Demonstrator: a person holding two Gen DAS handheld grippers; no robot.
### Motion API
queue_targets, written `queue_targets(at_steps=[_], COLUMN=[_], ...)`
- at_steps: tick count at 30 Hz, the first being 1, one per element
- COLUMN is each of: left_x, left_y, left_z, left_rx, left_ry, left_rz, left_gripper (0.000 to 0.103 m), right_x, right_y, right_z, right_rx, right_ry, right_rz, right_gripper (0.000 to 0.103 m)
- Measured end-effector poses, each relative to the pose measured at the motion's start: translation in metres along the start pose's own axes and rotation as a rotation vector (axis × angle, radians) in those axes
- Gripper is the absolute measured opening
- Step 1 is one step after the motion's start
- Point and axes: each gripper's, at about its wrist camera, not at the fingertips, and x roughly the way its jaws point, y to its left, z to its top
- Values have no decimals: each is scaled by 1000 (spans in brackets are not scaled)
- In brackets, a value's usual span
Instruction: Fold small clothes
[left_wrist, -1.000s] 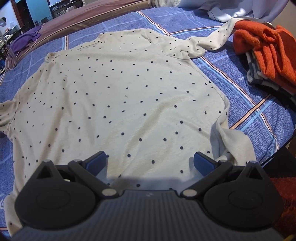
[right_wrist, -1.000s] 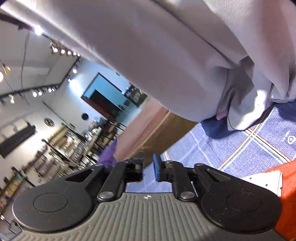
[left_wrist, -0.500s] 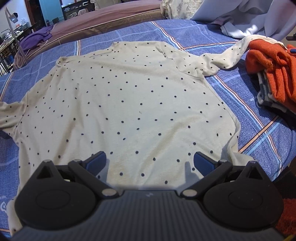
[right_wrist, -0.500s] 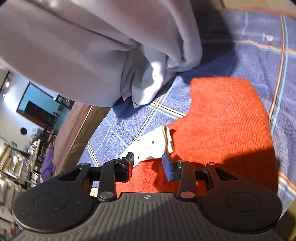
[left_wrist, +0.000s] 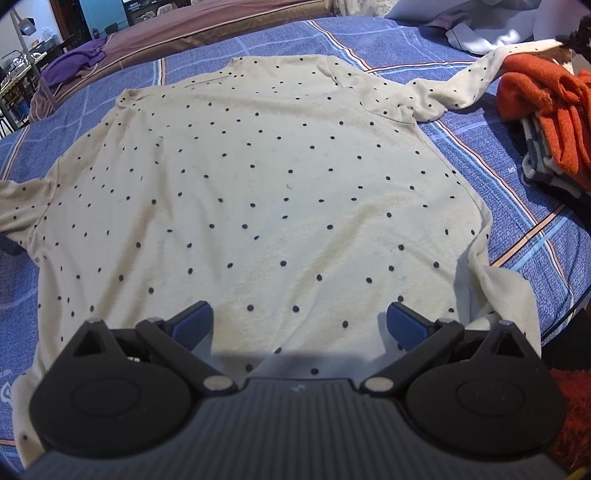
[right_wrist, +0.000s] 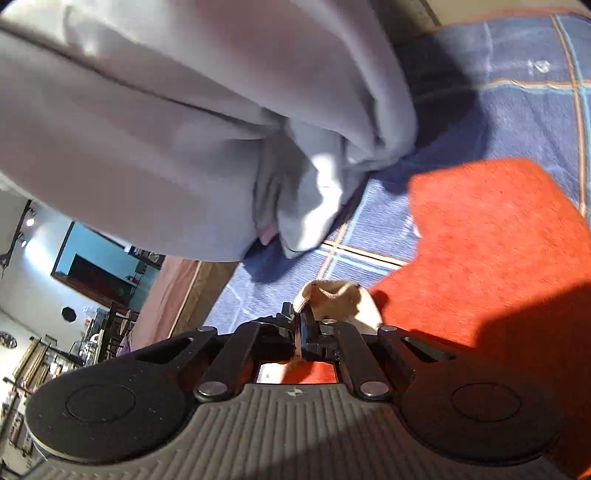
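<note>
The dotted shirt (left_wrist: 258, 192) lies flat, unfolded; folding has barely begun. The right gripper (right_wrist: 301, 326) pinches its sleeve (right_wrist: 332, 299) beside the orange pile (right_wrist: 480, 251). The left gripper (left_wrist: 299, 321) hovers wide over the shirt's hem.

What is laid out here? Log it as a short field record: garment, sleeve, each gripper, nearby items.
garment: cream polka-dot long-sleeved shirt, spread flat on the blue plaid bedspread
right sleeve: stretched out to the folded orange knit garment
left gripper: open, over the hem, holding nothing
right gripper: shut on the cream sleeve cuff
also near: crumpled grey cloth
</note>
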Motion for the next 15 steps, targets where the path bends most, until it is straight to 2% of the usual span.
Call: queue_targets(at_steps=[4,7,10,12,15], left_x=[-4,-5,-7,-9,-15], left_y=[9,22,38,49,67], left_z=[4,1,-10,-19,-34], left_rx=[-21,-56,-99,-134,-192], left_ry=[-25,-23,-10,-1,14], left_rz=[11,35,62,77,89], left_gripper=[103,103,103,103,103], right_x=[19,46,73,91,111], right_y=[73,142,211,250,285], right_z=[-20,-59,-123,-181,-273], right_rx=[-237,-407,-537,-596,-643], right_ry=[33,106,254,386,547], right_rz=[109,239,397,493,547], right_gripper=[6,6,6,6,6])
